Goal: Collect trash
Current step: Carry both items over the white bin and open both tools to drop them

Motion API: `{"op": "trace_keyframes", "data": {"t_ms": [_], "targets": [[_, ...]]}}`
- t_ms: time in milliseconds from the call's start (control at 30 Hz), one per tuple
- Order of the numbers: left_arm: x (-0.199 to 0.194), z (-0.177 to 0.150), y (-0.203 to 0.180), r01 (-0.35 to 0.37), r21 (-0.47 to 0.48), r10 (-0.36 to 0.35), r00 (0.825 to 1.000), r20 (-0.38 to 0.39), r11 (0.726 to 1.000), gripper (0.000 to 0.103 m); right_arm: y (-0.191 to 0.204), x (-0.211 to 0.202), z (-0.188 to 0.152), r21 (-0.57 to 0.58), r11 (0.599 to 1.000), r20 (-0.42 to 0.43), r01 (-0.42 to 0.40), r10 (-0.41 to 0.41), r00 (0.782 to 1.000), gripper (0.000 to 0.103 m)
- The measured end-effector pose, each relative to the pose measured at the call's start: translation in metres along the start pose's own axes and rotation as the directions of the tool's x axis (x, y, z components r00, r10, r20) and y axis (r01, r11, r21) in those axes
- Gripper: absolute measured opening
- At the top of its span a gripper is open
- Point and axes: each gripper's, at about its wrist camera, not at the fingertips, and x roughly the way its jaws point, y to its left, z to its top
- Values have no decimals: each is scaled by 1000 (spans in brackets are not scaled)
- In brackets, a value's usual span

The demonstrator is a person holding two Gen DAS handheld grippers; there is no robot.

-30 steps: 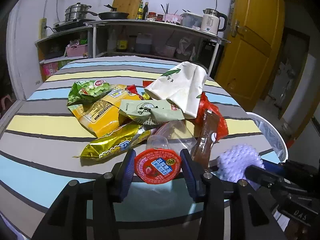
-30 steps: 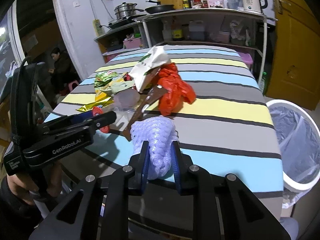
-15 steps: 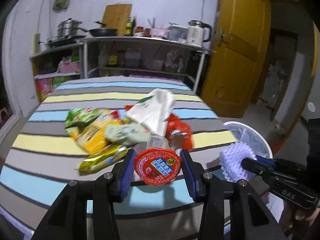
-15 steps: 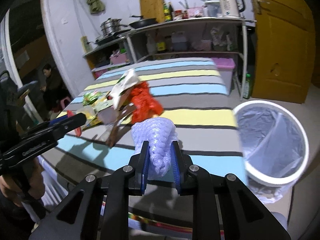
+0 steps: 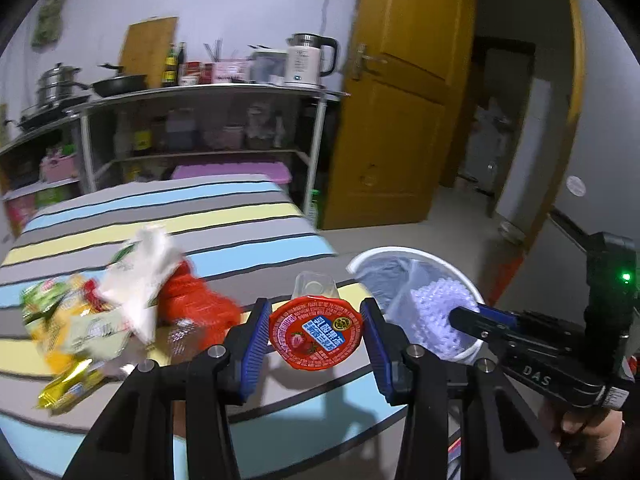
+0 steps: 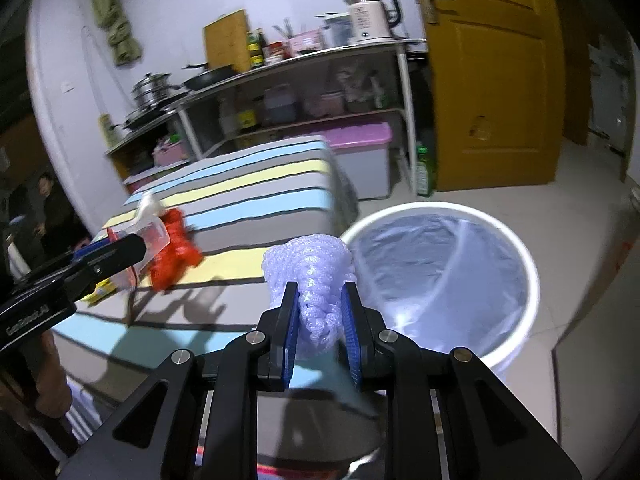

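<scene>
Both grippers have been carried off the striped table [image 5: 248, 236] toward the white bin [image 6: 520, 264], which a second ago sat only at the edge of each view. Nearest the left camera, the left gripper [image 5: 316, 340] is closed on a jelly cup [image 5: 316, 334], its red foil lid turned to the lens and its clear body pointing away, held above the table's near corner. In the right camera, the right gripper [image 6: 320, 320] is clamped on a lilac foam fruit net [image 6: 310, 268], squeezed narrow between the blue pads [image 6: 290, 332] and bulging above them; it is held just beside the bin's near rim. From the left view the foam net is seen in front of the bin's mouth [image 5: 440, 264], which is lined with a clear bag. Farther back on the table, the remaining litter lies in a blurred heap: a red plastic bag [image 5: 196, 304], a white paper bag [image 5: 148, 260] leaning over it, and yellow and green snack wrappers [image 5: 68, 320]. Beyond stand a metal shelf rack [image 6: 304, 80] with a kettle [image 6: 370, 12] on it, and a yellow door [image 5: 400, 100].
</scene>
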Motion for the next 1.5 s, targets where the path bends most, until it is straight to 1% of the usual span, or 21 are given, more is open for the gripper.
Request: {"op": "trace_keyframes", "data": {"t_ms": [167,433,533,667,800,933,1033,1167,1300,1400,1500], "targets": [[30,11,-29,64,36,-64,998,-23,997,46,-31,5,5,40,998,-3,48,-48,999,22],[74,18,-63,127,87,-120,990,-79,988,46,-69,22,7,92,992,-34,87,-84,996,23],[88,18,-70,143,92,-133,986,-100,985,46,-86,28,5,117,989,-47,92,-87,995,23],[104,16,-77,159,98,-146,981,-124,982,46,-102,37,4,158,984,-63,82,-73,995,23],[119,16,-84,177,107,-161,976,-145,978,46,-106,45,1,158,984,-89,88,-75,993,28],[127,16,-90,195,108,-176,971,-161,975,46,-109,48,2,155,983,-93,95,-82,992,43],[133,16,-90,198,99,-179,968,-173,975,46,-109,46,1,150,984,-82,98,-87,993,44],[130,17,-83,200,77,-184,967,-173,977,48,-107,41,-1,147,984,-71,104,-94,993,44],[119,19,-81,196,74,-184,972,-145,978,48,-101,29,0,138,985,-42,101,-96,995,45],[106,18,-74,181,64,-173,978,-116,981,48,-93,18,1,122,988,-13,95,-95,995,45],[87,17,-66,162,50,-158,984,-77,986,48,-83,11,4,104,991,-5,79,-79,997,45]]}}
